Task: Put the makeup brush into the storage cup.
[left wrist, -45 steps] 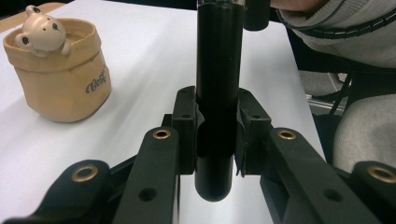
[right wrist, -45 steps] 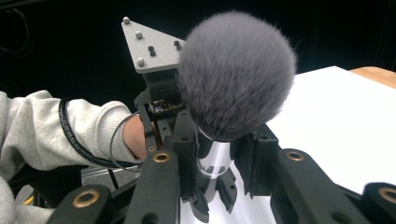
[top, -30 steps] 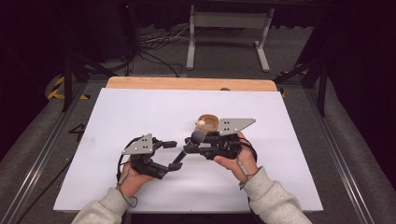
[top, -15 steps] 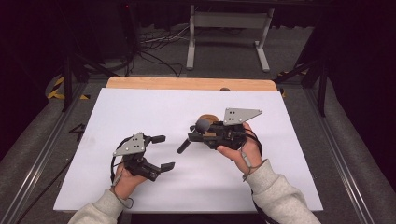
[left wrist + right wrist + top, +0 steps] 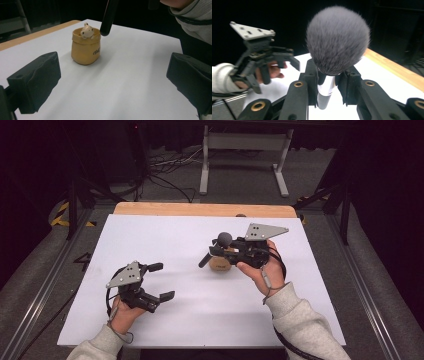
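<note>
My right gripper (image 5: 231,251) is shut on a makeup brush (image 5: 224,239) and holds it above the white table, its grey tuft up and its black handle slanting down to the left. In the right gripper view the jaws clamp the silver ferrule (image 5: 325,88) below the tuft (image 5: 338,38). A small tan sack-shaped pot (image 5: 220,265) with a white figure at its rim stands under the brush; the handle tip (image 5: 108,18) hangs just above the pot (image 5: 86,47). My left gripper (image 5: 161,281) is at the near left; its jaws have just been opening and nothing is between them (image 5: 112,82).
The white sheet (image 5: 165,235) covers the table, with a wooden strip (image 5: 200,210) along its far edge. A metal stand and cables (image 5: 240,150) lie on the dark floor behind. The person's left hand and its gripper (image 5: 262,62) are in the right gripper view.
My left gripper has drawn back to the left, away from the brush handle, and its jaws stand wider. My right gripper has lifted the brush and shifted it right and farther back.
</note>
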### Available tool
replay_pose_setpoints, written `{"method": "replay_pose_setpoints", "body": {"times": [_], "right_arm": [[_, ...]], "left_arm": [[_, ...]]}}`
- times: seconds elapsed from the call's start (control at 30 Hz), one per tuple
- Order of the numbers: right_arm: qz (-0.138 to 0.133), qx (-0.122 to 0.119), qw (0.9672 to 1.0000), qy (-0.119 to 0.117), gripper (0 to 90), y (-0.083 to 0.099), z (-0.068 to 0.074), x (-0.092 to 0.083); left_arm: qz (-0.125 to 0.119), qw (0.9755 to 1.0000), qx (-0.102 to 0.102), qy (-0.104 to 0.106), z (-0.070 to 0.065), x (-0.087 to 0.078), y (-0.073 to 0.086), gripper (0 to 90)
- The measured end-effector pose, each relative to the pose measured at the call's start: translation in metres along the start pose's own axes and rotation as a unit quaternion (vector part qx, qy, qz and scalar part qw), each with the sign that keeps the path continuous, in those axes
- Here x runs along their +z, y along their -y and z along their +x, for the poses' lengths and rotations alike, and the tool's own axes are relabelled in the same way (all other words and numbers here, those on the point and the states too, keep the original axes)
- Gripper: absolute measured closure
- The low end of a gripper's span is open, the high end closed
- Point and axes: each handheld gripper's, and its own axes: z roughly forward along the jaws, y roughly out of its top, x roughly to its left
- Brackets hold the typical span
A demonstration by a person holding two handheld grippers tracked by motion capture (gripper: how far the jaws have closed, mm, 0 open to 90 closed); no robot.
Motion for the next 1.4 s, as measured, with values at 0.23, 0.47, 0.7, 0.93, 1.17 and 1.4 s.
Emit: {"method": "replay_pose_setpoints", "body": {"times": [0.23, 0.47, 0.7, 0.93, 1.17, 1.4], "right_arm": [[0.008, 0.002, 0.9995, 0.030, 71.1, -0.002, -0.010, -0.002], [0.011, 0.003, 0.9982, 0.058, 71.0, -0.005, -0.018, -0.004], [0.008, 0.008, 0.9963, 0.085, 71.0, -0.009, -0.024, -0.005], [0.015, 0.009, 0.9927, 0.119, 71.0, -0.012, -0.031, -0.005], [0.020, 0.016, 0.9889, 0.147, 71.1, -0.015, -0.037, -0.005], [0.029, 0.018, 0.9836, 0.177, 71.1, -0.016, -0.040, -0.005]], "left_arm": [[-0.002, 0.9999, -0.004, -0.012, 0.001, -0.011, 0.006, 0.0], [-0.008, 0.9998, -0.005, -0.020, 0.002, -0.016, 0.009, 0.0], [-0.004, 0.9998, -0.002, -0.021, 0.002, -0.016, 0.008, 0.0], [-0.008, 0.9997, -0.006, -0.022, 0.003, -0.017, 0.009, 0.0], [-0.008, 0.9996, -0.008, -0.026, 0.003, -0.018, 0.009, 0.0], [-0.007, 0.9997, -0.006, -0.025, 0.003, -0.017, 0.009, 0.0]]}}
